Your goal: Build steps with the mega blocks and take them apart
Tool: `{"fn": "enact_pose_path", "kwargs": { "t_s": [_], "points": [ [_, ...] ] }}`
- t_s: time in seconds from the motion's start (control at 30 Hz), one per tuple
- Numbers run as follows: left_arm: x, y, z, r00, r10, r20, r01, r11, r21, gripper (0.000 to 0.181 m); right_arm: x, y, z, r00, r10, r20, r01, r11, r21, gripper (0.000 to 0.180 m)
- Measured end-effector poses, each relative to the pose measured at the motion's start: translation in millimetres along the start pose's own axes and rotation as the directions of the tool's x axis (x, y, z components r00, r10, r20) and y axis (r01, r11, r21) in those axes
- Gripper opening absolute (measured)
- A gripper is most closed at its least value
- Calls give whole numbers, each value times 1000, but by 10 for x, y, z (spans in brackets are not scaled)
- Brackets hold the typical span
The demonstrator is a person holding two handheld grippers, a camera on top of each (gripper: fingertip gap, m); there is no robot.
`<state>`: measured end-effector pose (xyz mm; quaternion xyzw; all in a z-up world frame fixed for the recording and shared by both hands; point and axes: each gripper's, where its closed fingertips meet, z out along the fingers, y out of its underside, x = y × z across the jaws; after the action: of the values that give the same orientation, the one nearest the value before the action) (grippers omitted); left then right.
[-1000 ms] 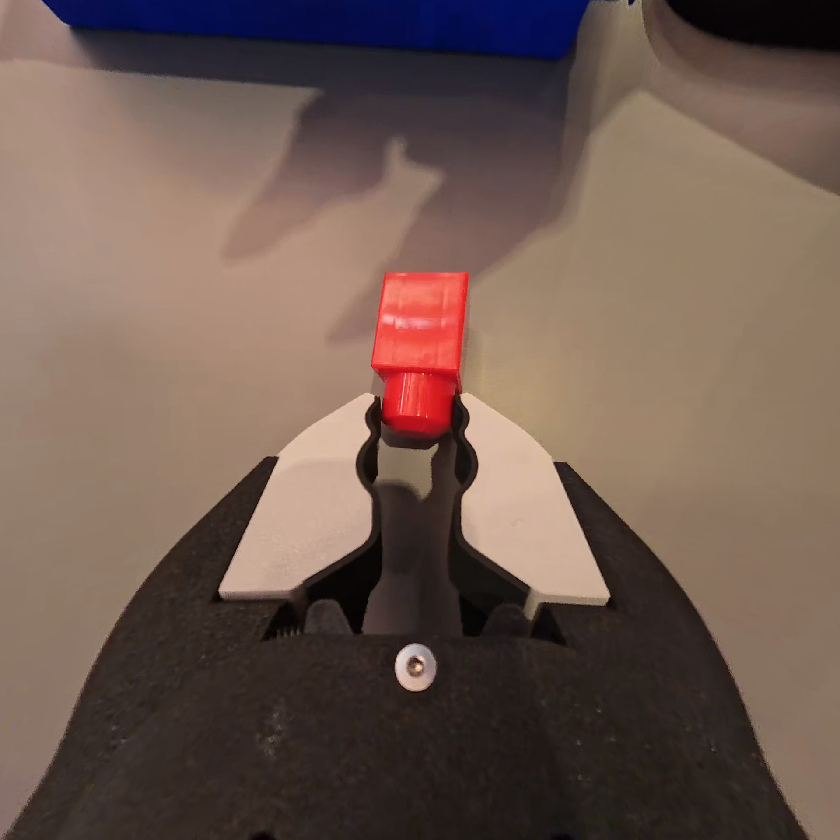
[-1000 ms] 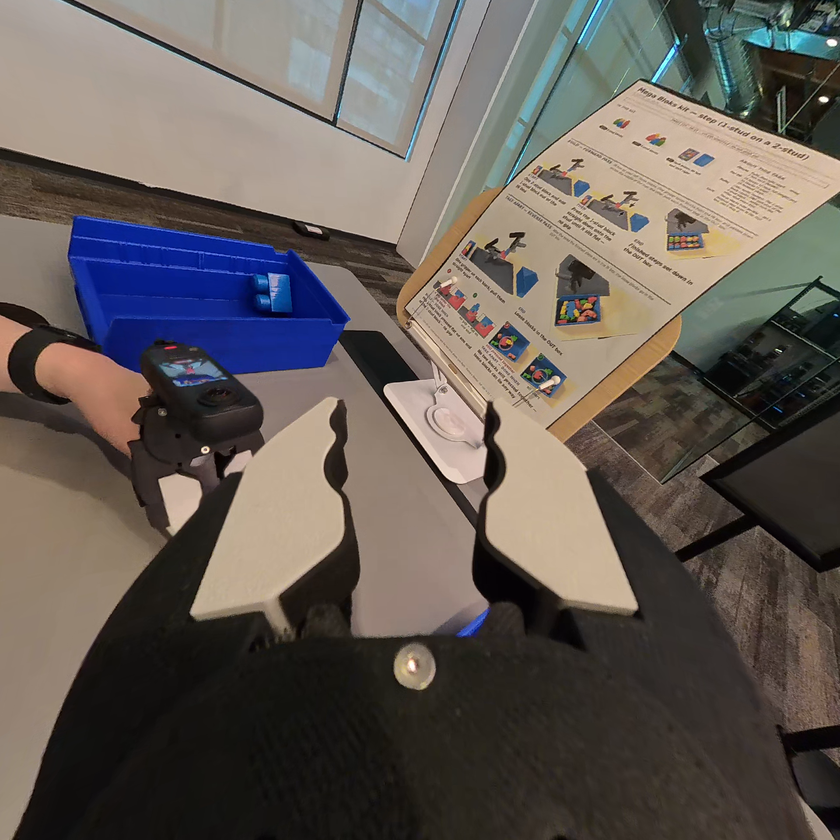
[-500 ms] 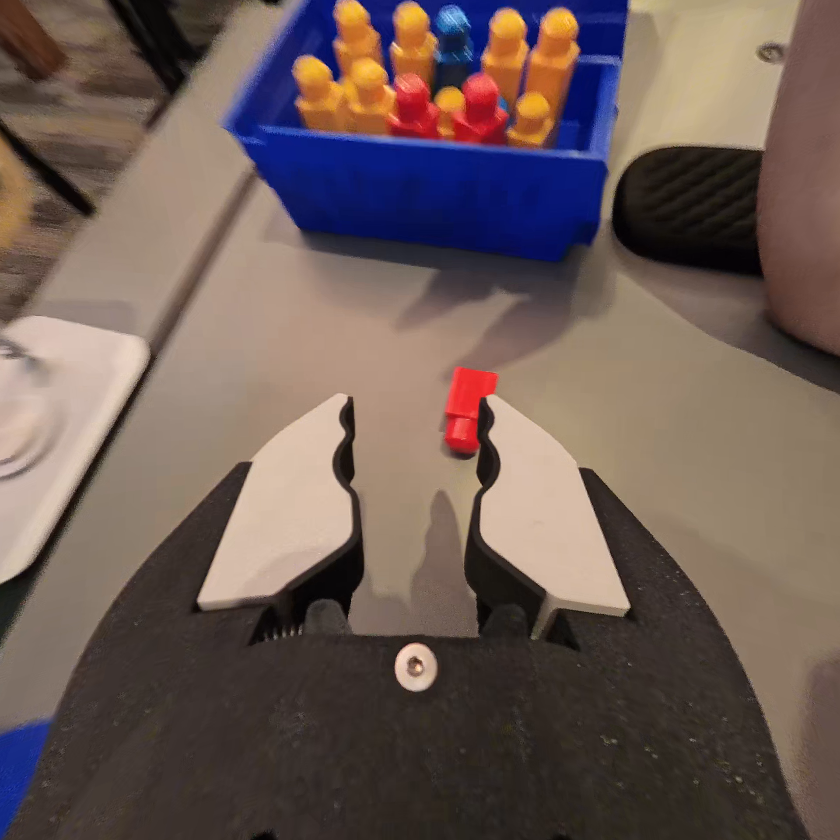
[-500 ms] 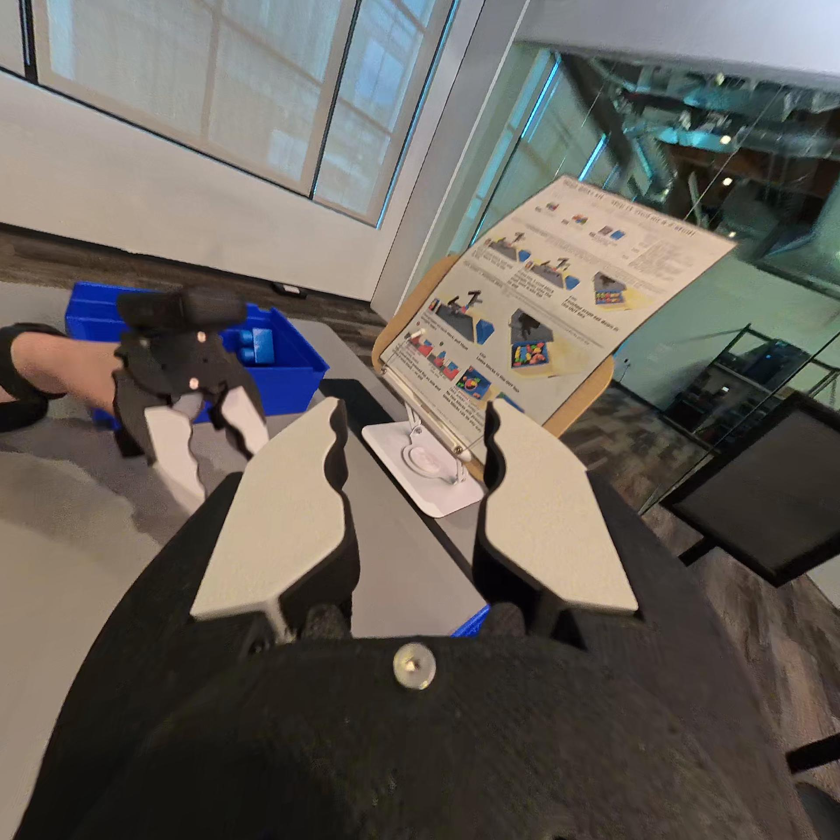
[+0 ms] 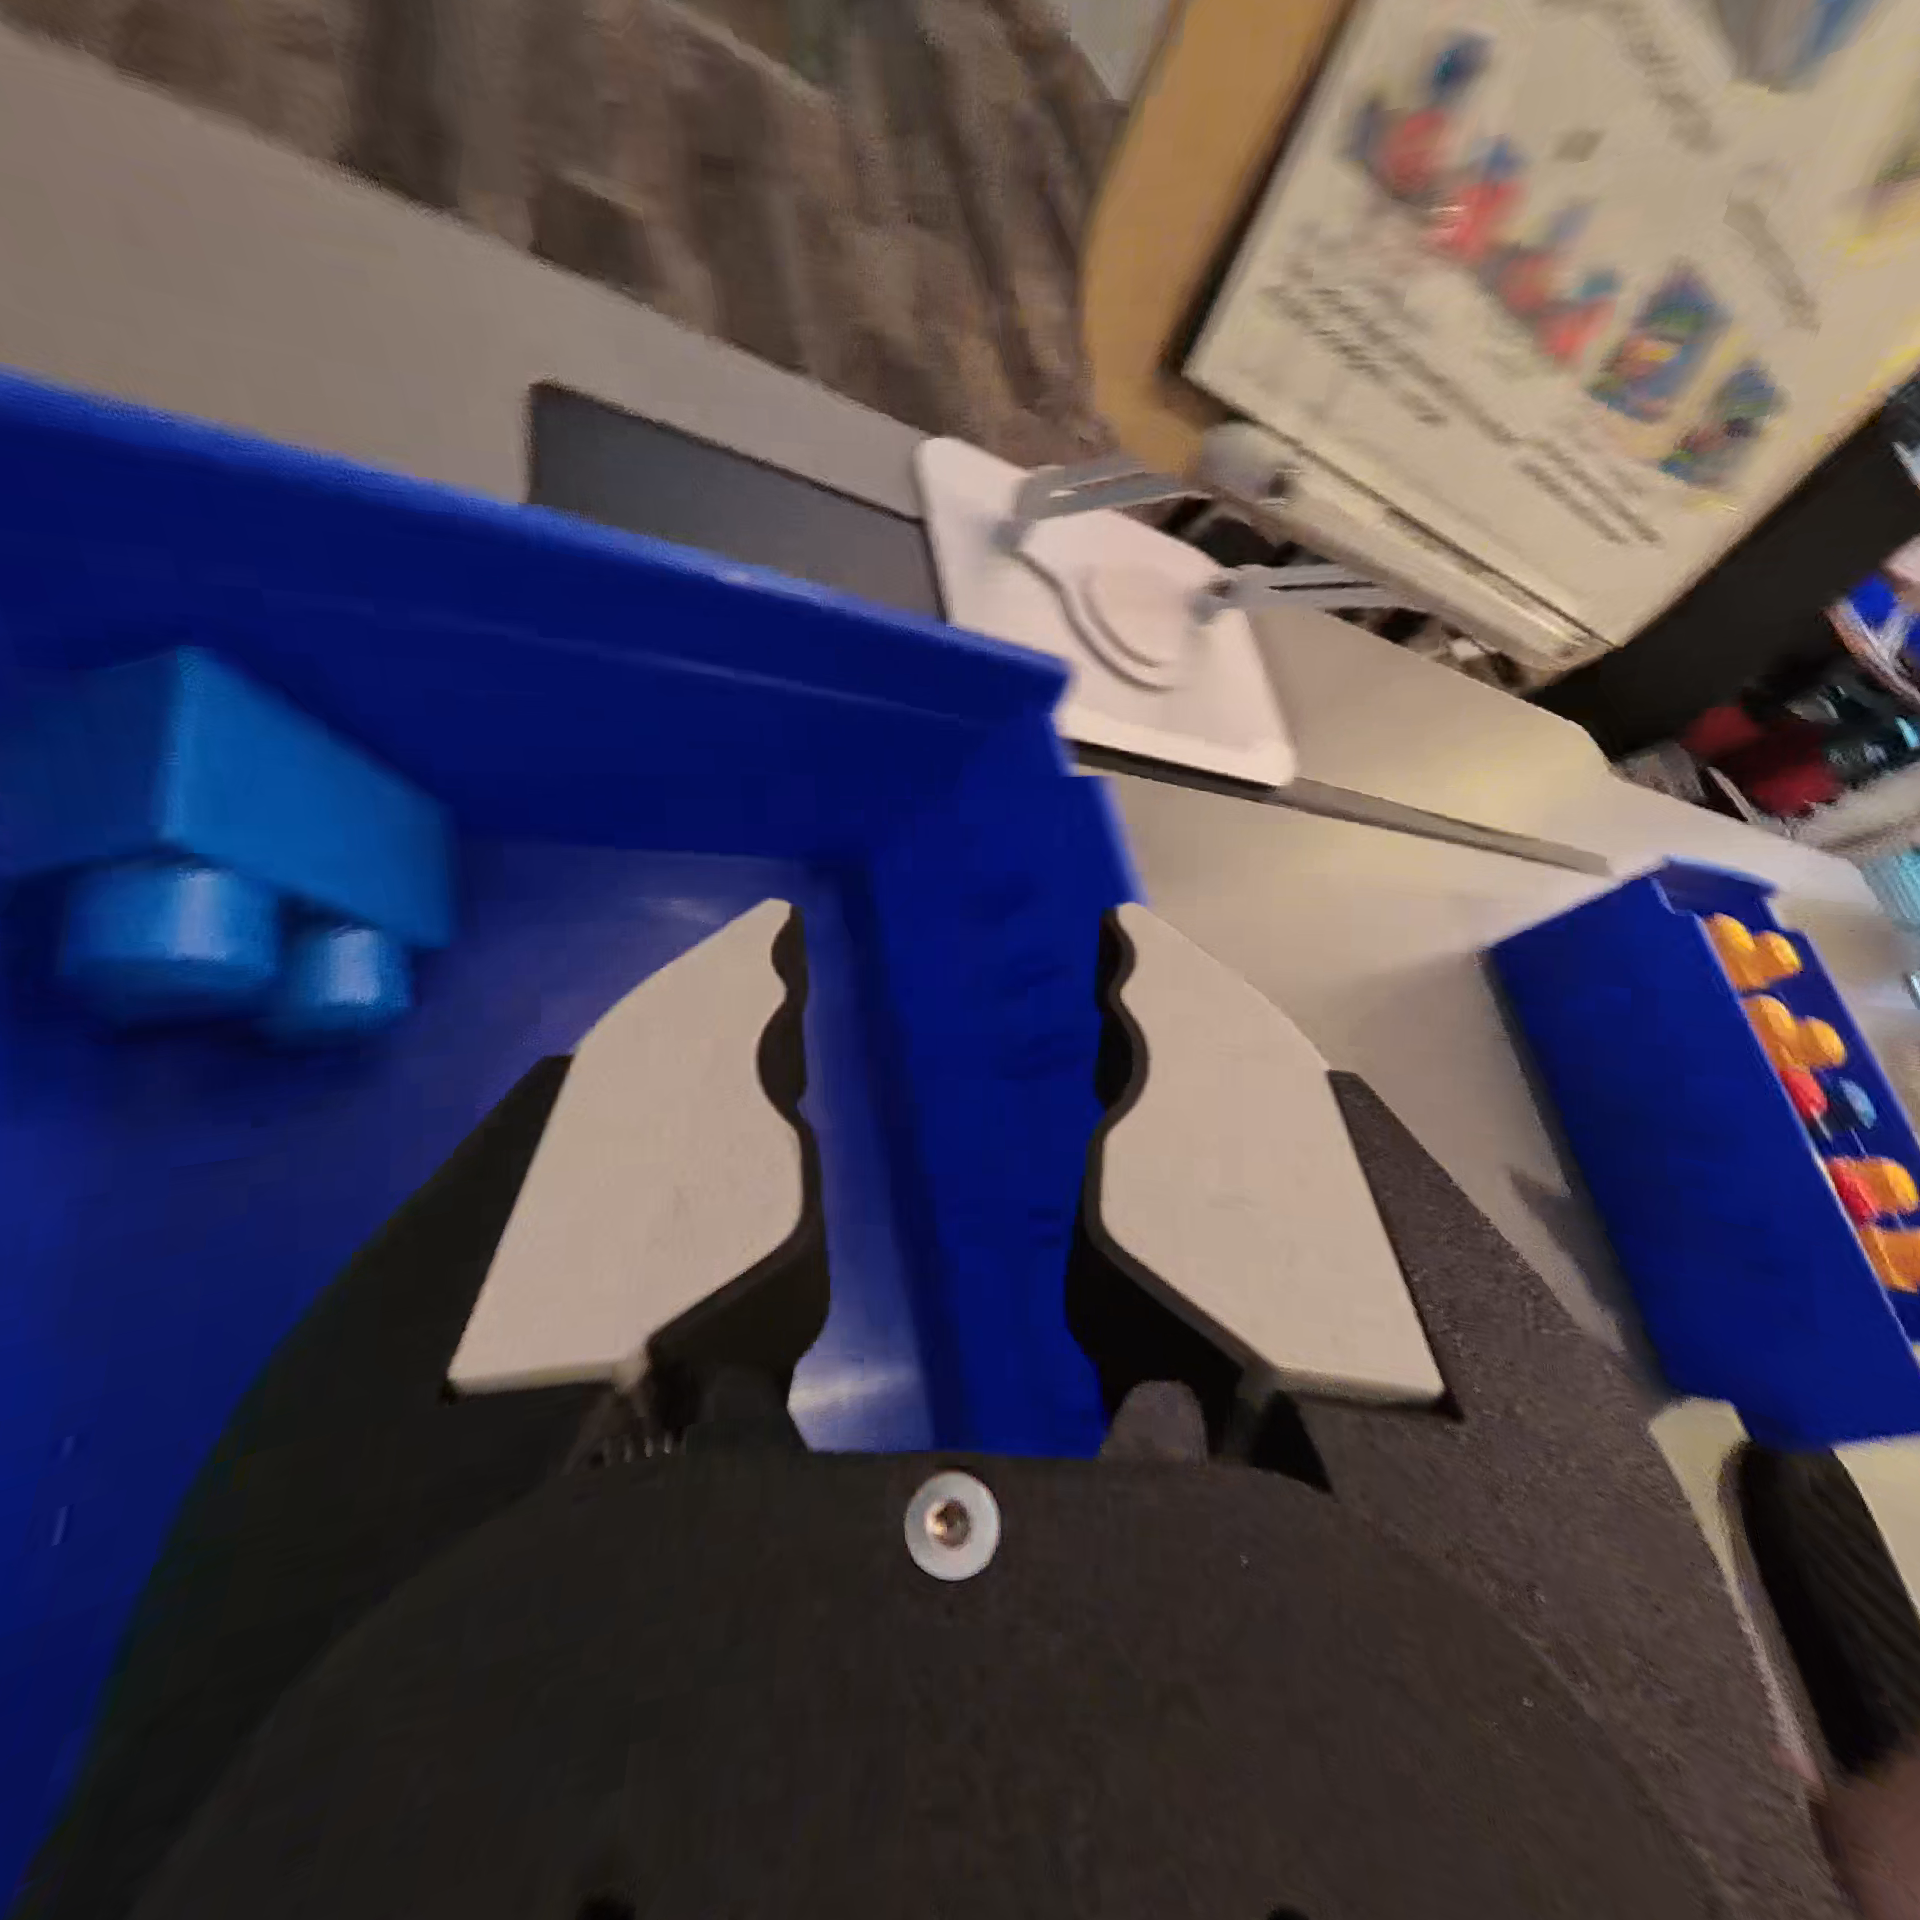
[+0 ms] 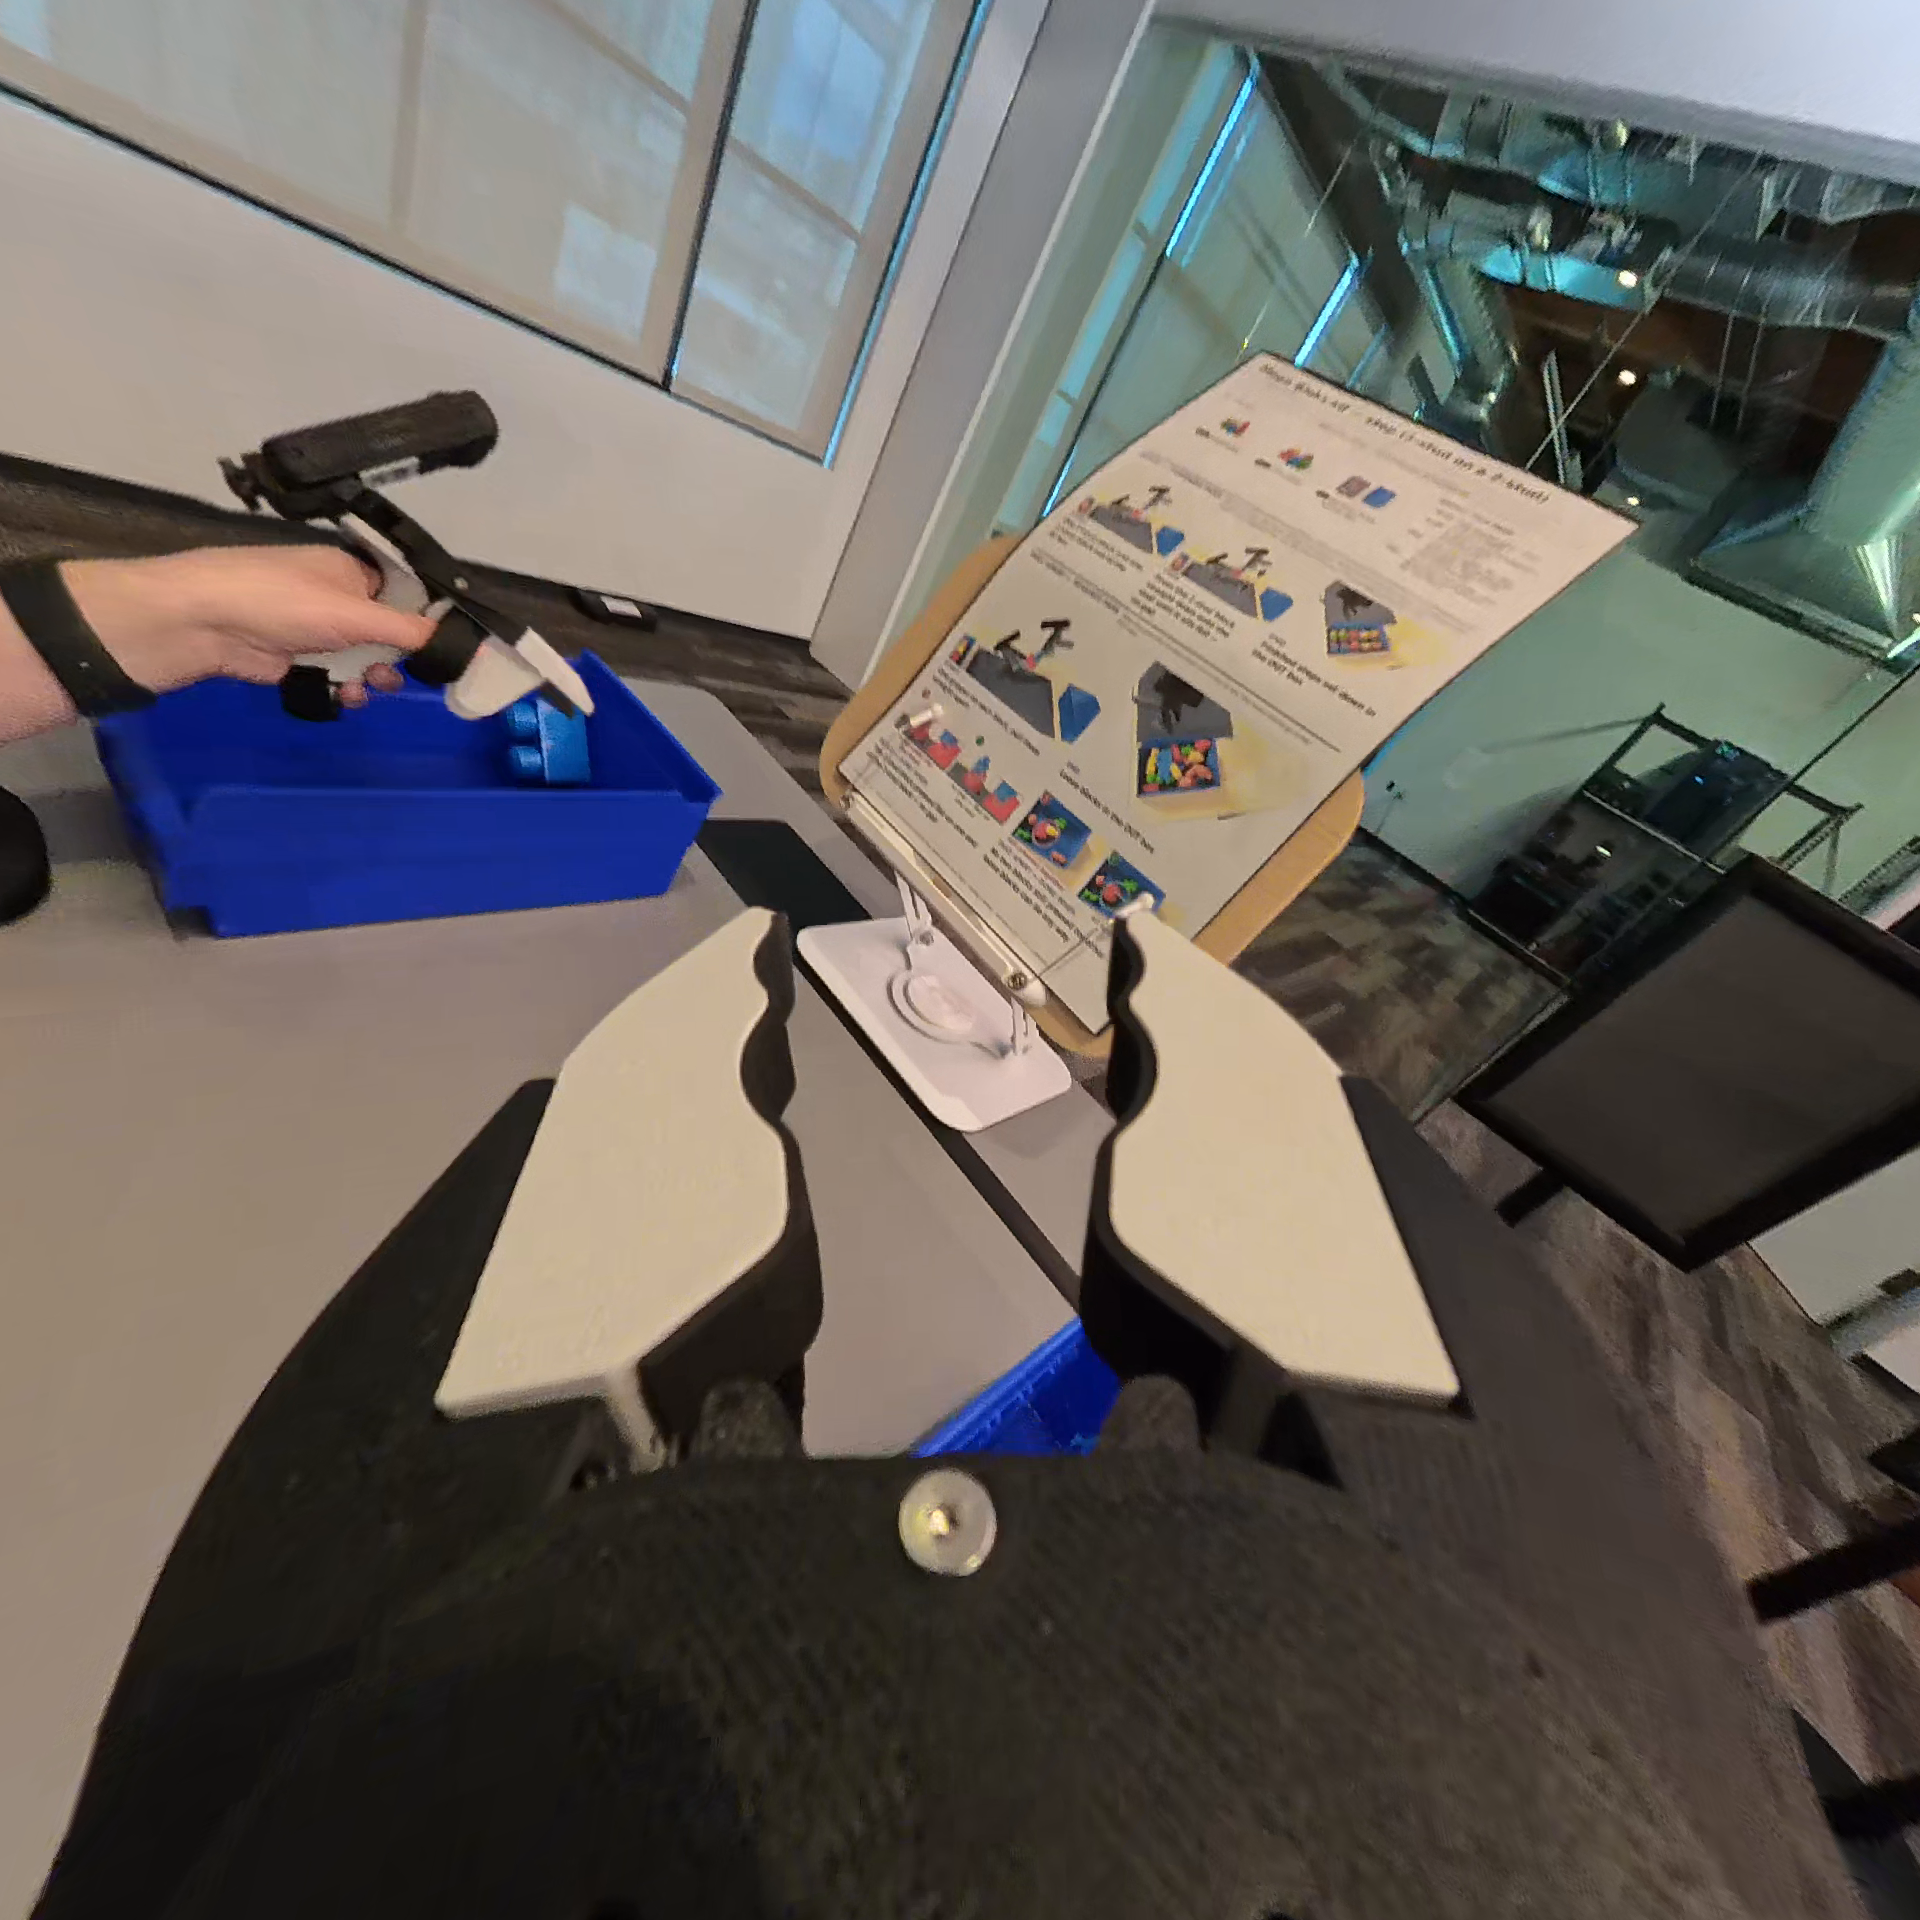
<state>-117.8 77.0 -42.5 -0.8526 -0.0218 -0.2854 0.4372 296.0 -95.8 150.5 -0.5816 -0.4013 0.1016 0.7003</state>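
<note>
Blue block (image 5: pixel 239 821) on its side in bin (image 5: pixel 644 665), left of left gripper (image 5: pixel 951 997) jaws, both grippers' jaws apart, empty

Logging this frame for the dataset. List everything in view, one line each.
Blue bin: one, far left on table, holds the blue block.
Blue block: one, two studs, lying in that bin.
Second bin: one, blue, right side, full of orange and red blocks.
Instruction sheet: one, white, propped on a white stand.
Table: one, grey.
Left gripper: open, over the bin.
Right gripper: open, empty.
Hand: one, holding the left gripper.
</note>
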Motion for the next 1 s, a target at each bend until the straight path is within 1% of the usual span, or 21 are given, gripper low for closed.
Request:
{"fn": "enact_pose_path", "kwargs": {
  "t_s": [0.07, 0.1, 0.3, 0.37, 0.43, 0.47, 0.53, 0.6, 0.7, 0.87, 0.93, 1.0],
  "points": [
    [-198, 31, 57, 999, -49, 25, 48, 998, 27, 52, -5, 32, 31, 1000, -17, -5, 17, 1000, -24, 59],
    [-286, 41, 74, 997, -51, 52, 49, 998, 43, 51, -9, 36, 41, 1000, -25, -6, 24, 999, -29, 59],
    [-681, 168, 91, 971, 0, 239, -3, 1000, 11, 53, -48, 48, 75, 999, -31, 17, 31, 999, -35, 59],
    [-808, 190, 71, 953, 5, 304, -9, 1000, 10, 64, -37, 77, 74, 999, -33, 13, 34, 998, -47, 59],
    [-902, 206, 70, 939, 17, 345, -18, 1000, 1, 84, -19, 110, 67, 999, -34, 8, 34, 998, -61, 59],
    [-930, 212, 72, 935, 13, 354, -13, 1000, -2, 90, -11, 123, 64, 999, -33, 6, 34, 997, -65, 59],
    [-961, 224, 88, 934, -16, 357, 18, 1000, -3, 92, 0, 143, 56, 1000, -30, 6, 31, 997, -70, 59],
    [-990, 249, 118, 931, -40, 362, 45, 999, -4, 90, 1, 142, 48, 1000, -26, 12, 27, 998, -65, 59],
    [-999, 319, 197, 934, -107, 340, 123, 992, -27, 90, -13, 90, 38, 999, -27, 28, 28, 999, -36, 59],
    [-1127, 326, 250, 905, -149, 398, 180, 983, -42, 91, -57, -19, 22, 998, -20, 61, 19, 999, 27, 59],
    [-1164, 306, 280, 893, -159, 421, 196, 980, -46, 94, -68, -21, 21, 998, -23, 65, 21, 999, 28, 59],
    [-1185, 269, 314, 887, -177, 427, 210, 977, -30, 92, -78, -8, 18, 997, -24, 70, 23, 1000, 19, 59]
  ]
}}
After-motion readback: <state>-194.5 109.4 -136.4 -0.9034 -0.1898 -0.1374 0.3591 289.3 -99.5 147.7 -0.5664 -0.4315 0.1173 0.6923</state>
